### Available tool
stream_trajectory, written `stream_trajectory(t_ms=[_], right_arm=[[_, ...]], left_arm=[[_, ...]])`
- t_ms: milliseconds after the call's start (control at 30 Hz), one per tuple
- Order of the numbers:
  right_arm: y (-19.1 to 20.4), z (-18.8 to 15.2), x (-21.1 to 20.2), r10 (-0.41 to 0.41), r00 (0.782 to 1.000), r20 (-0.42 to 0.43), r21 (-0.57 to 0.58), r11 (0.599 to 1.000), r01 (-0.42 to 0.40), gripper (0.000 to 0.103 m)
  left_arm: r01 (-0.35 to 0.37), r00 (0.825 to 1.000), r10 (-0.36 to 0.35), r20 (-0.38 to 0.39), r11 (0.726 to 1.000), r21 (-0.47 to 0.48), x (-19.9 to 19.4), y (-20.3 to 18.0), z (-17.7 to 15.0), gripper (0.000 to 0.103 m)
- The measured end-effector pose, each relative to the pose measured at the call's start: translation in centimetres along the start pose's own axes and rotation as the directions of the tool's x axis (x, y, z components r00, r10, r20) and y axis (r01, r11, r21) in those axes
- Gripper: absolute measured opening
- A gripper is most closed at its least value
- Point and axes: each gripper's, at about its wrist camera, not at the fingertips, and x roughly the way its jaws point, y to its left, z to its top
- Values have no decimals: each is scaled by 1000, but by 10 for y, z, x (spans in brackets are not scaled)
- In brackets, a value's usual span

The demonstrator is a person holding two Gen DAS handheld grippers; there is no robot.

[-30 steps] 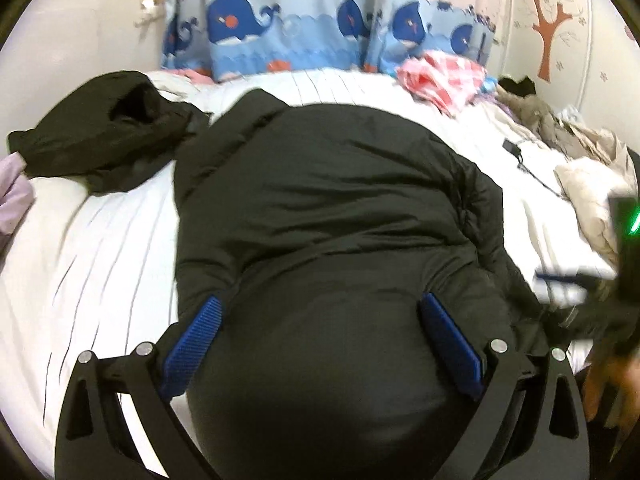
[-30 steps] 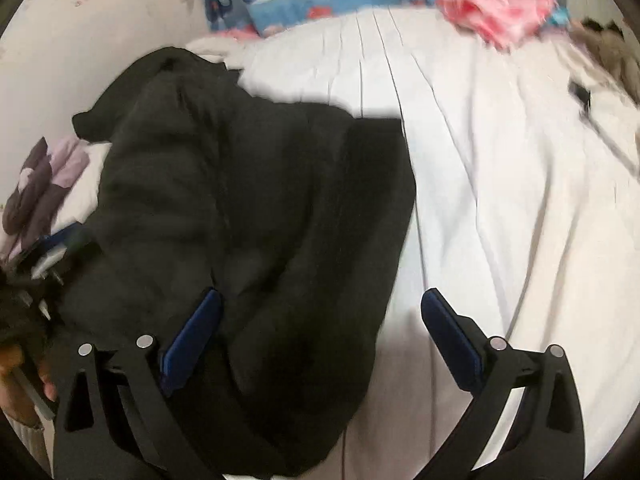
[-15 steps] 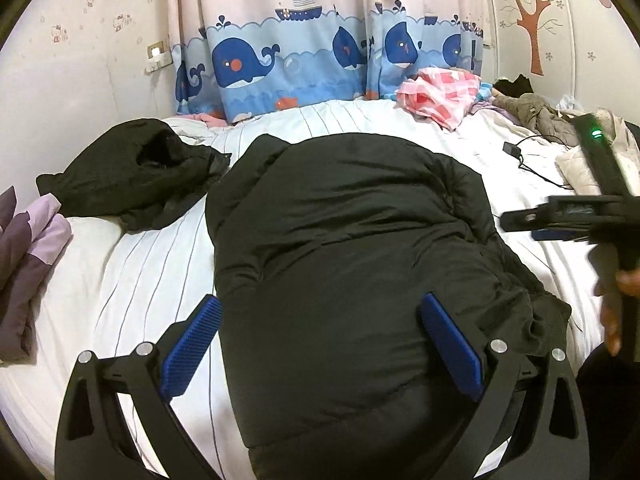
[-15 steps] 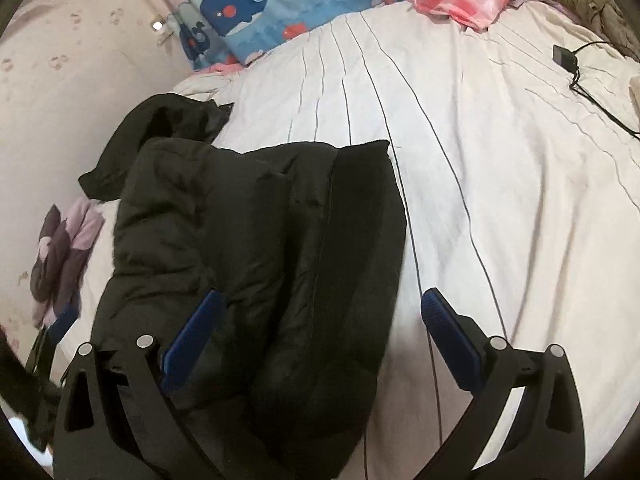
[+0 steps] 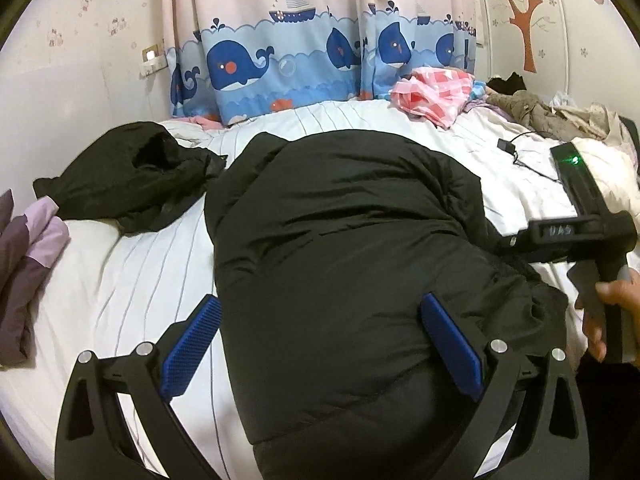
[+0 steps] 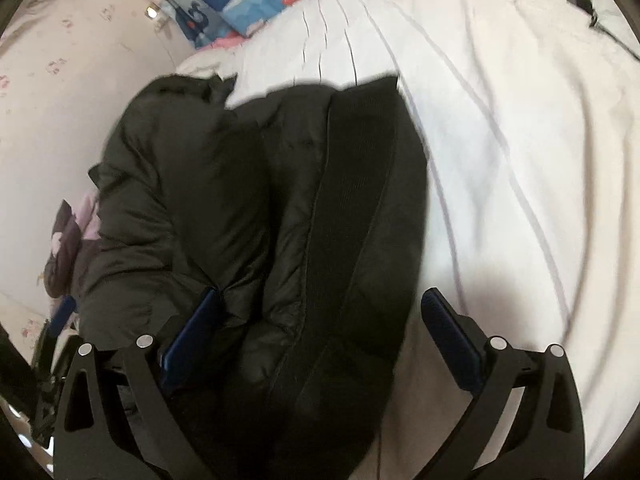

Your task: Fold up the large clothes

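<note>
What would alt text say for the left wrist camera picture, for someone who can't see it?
A large black puffer jacket lies folded on a white striped bed, framed by the open blue-padded left gripper. A second black garment lies beyond it to the left, with whale-print curtains behind.

black jacket [image 5: 352,280] hem cut off below; right view motion-blurred

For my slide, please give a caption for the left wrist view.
Open left gripper above a black padded jacket on a striped white bed.
</note>
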Motion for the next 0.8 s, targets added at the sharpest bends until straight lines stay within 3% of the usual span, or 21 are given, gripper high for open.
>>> stream_trajectory(t_ms=[67, 133, 233, 267, 300, 333, 400, 500, 667, 800], right_arm=[[-4, 7, -9, -20, 999, 25, 15, 1000, 20, 97], [-9, 14, -8, -12, 1000, 16, 53, 999, 12, 97], [-12, 13, 18, 23, 997, -73, 80, 997, -17, 97], [-12, 16, 39, 38, 992, -116, 83, 996, -29, 97], [-13, 13, 48, 60, 988, -141, 88, 995, -48, 97], [-11, 10, 50, 55, 990, -131, 78, 996, -45, 97], [-11, 11, 46, 86, 989, -122, 92, 993, -75, 97], [-20, 9, 35, 159, 984, -84, 163, 976, -144, 97], [2, -1, 44, 167, 977, -131, 120, 981, -152, 97], [35, -1, 48, 170, 976, -138, 66, 984, -162, 97]], left_arm=[[105, 994, -107, -24, 992, -66, 4, 12, 3, 96], [212, 973, -225, -42, 957, -199, 14, 35, 7, 96], [295, 943, -332, -5, 843, -450, 32, 82, 5, 96], [304, 934, -357, 1, 793, -528, 42, 98, 3, 96], [302, 928, -371, -10, 770, -562, 51, 105, 2, 96], [309, 910, -413, -46, 746, -590, 69, 111, -1, 96], [295, 894, -433, -117, 763, -576, 88, 106, -3, 96], [287, 899, -411, -152, 814, -505, 90, 93, -1, 96], [275, 904, -398, -153, 818, -505, 91, 84, -2, 96], [287, 915, -381, -136, 848, -446, 71, 68, 7, 96]])
